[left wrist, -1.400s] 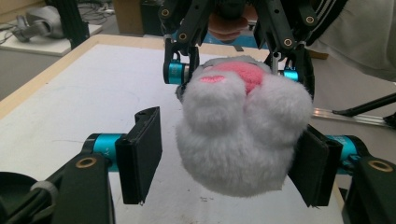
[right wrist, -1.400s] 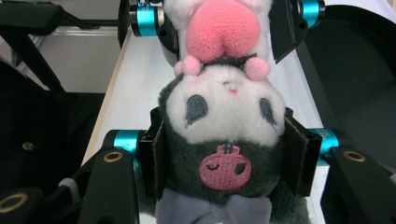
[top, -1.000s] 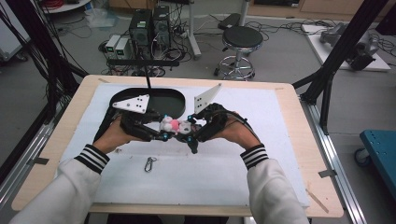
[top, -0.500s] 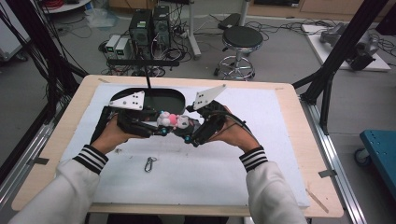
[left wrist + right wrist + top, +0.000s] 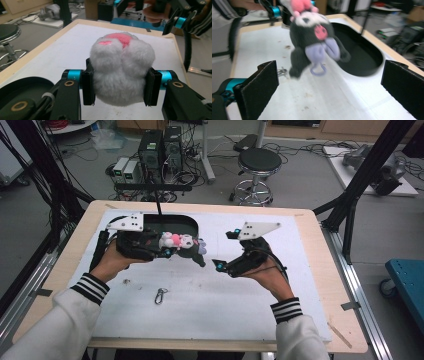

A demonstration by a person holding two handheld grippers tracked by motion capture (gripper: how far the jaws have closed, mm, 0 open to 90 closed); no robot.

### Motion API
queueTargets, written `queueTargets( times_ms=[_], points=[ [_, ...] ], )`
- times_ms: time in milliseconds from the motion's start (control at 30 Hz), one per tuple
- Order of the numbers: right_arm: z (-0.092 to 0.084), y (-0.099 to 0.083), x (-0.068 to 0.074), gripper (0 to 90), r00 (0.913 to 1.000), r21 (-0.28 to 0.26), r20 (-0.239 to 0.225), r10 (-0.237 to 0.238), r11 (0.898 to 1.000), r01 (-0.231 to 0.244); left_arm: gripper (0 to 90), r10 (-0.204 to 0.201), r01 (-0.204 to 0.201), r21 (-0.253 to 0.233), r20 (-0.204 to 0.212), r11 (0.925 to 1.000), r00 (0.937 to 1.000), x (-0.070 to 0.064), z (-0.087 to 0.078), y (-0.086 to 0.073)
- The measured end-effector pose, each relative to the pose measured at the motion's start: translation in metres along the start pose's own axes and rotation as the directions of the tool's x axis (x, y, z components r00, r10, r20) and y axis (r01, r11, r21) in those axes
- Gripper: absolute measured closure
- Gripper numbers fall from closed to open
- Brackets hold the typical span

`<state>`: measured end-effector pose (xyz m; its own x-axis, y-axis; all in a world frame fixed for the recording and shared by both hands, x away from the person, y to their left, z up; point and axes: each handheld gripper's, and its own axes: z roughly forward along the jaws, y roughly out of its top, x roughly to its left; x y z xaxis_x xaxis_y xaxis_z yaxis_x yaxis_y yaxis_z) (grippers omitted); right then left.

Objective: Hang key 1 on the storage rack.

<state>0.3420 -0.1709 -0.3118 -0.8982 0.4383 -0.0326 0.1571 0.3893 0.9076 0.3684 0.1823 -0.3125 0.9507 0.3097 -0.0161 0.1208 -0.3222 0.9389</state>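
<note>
I have the small plush toy with a white fluffy head, pink top and dark grey body (image 5: 181, 243) pinched in my left gripper (image 5: 167, 246), and what the next move turns on is that it lies off to the left of my right gripper (image 5: 223, 251), well apart from it, with bare white mat (image 5: 220, 305) between the two. In the high view the toy's long axis runs roughly level across the table, head clamped at the left, dark body and legs trailing right and a little down toward the right gripper, so those free legs are its nearest part. From the left gripper view, the pads (image 5: 88, 87) press into both sides of the white fluffy head (image 5: 121, 75), denting the pile, so the grip looks firm. From the right gripper view, the pads (image 5: 263, 85) stand spread wide with nothing between them; those jaws have just been opening, and the toy (image 5: 312, 37) hangs ahead of them, above the mat and in front of the black oval tray (image 5: 362, 55). It looks soft and limp: dark limbs dangling, a pink nose patch, a lilac belly piece and a thin lilac loop at the bottom. A small metal clasp (image 5: 160, 295) lies on the mat nearer to me
</note>
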Motion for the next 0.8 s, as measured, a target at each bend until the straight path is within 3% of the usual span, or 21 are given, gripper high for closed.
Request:
queueTargets(
  times_ms=[33,67,200,233,300,333,367,400,433,467,500,533,567,600,633,667,700,800],
  points=[
    [-0.011,-0.007,0.002,0.5,0.9984,-0.02,0.057,0.001,1.0,0.0,54.1,0.0,0.0,-0.002,-0.012,1.0,0.9999,0.0,-0.001,0.0],
    [-0.011,-0.007,0.002,0.5,0.9984,-0.02,0.057,0.001,1.0,0.0,54.1,0.0,0.0,-0.001,-0.021,1.0,0.9998,0.001,-0.003,0.0],
    [-0.033,-0.025,0.006,0.5,0.9878,-0.071,0.151,0.039,0.997,-0.028,54.0,-0.01,0.01,0.001,-0.075,0.9999,0.9971,0.004,-0.008,0.0],
    [-0.044,-0.037,0.008,0.5,0.9776,-0.119,0.196,0.078,0.991,-0.055,54.0,-0.015,0.015,0.0,-0.092,0.9999,0.9956,0.006,-0.01,0.0],
    [-0.047,-0.04,0.009,0.5,0.9743,-0.132,0.208,0.087,0.989,-0.06,54.0,-0.022,0.021,-0.003,-0.112,0.9998,0.9935,0.008,-0.012,-0.001],
    [-0.055,-0.052,0.012,0.5,0.9637,-0.164,0.24,0.118,0.983,-0.079,54.0,-0.021,0.021,0.002,-0.126,0.9998,0.9919,0.009,-0.014,-0.001],
    [-0.059,-0.057,0.013,0.5,0.9583,-0.168,0.251,0.136,0.981,-0.095,54.0,-0.024,0.024,0.001,-0.137,0.9997,0.9903,0.011,-0.015,-0.001],
    [-0.059,-0.057,0.013,0.5,0.9583,-0.168,0.251,0.136,0.981,-0.095,54.0,-0.03,0.031,0.0,-0.15,0.9995,0.9882,0.012,-0.017,-0.001],
    [-0.062,-0.063,0.014,0.5,0.9516,-0.181,0.269,0.148,0.978,-0.101,54.0,-0.034,0.034,-0.003,-0.164,0.9994,0.9859,0.014,-0.019,-0.001],
    [-0.069,-0.074,0.018,0.5,0.938,-0.207,0.304,0.167,0.973,-0.106,54.0,-0.042,0.042,-0.004,-0.178,0.9991,0.9832,0.015,-0.02,-0.001],
    [-0.073,-0.079,0.019,0.5,0.9304,-0.219,0.323,0.173,0.97,-0.105,54.0,-0.051,0.052,-0.001,-0.206,0.9987,0.9773,0.018,-0.024,-0.001],
    [-0.073,-0.079,0.019,0.5,0.9304,-0.219,0.323,0.173,0.97,-0.105,54.0,-0.051,0.052,-0.001,-0.206,0.9987,0.9773,0.018,-0.024,-0.001],
    [-0.076,-0.085,0.02,0.5,0.9218,-0.234,0.34,0.187,0.966,-0.11,54.0,-0.057,0.058,-0.001,-0.218,0.9983,0.9742,0.02,-0.026,-0.001],
    [-0.083,-0.095,0.022,0.5,0.9034,-0.264,0.374,0.209,0.958,-0.113,54.1,-0.063,0.064,-0.003,-0.23,0.998,0.971,0.021,-0.027,0.0],
    [-0.083,-0.095,0.022,0.5,0.9034,-0.264,0.374,0.209,0.958,-0.113,54.1,-0.068,0.069,-0.005,-0.242,0.9976,0.9678,0.022,-0.029,0.0],
    [-0.088,-0.105,0.024,0.5,0.8872,-0.296,0.396,0.237,0.947,-0.12,54.1,-0.073,0.075,-0.005,-0.255,0.9972,0.9641,0.023,-0.03,0.001],
    [-0.088,-0.105,0.024,0.5,0.8872,-0.296,0.396,0.237,0.947,-0.12,54.1,-0.079,0.081,-0.007,-0.266,0.9967,0.9606,0.024,-0.031,0.001],
    [-0.094,-0.118,0.025,0.5,0.8633,-0.327,0.432,0.261,0.937,-0.119,54.1,-0.082,0.087,0.003,-0.305,0.9962,0.9489,0.026,-0.034,0.002]
  ],
)
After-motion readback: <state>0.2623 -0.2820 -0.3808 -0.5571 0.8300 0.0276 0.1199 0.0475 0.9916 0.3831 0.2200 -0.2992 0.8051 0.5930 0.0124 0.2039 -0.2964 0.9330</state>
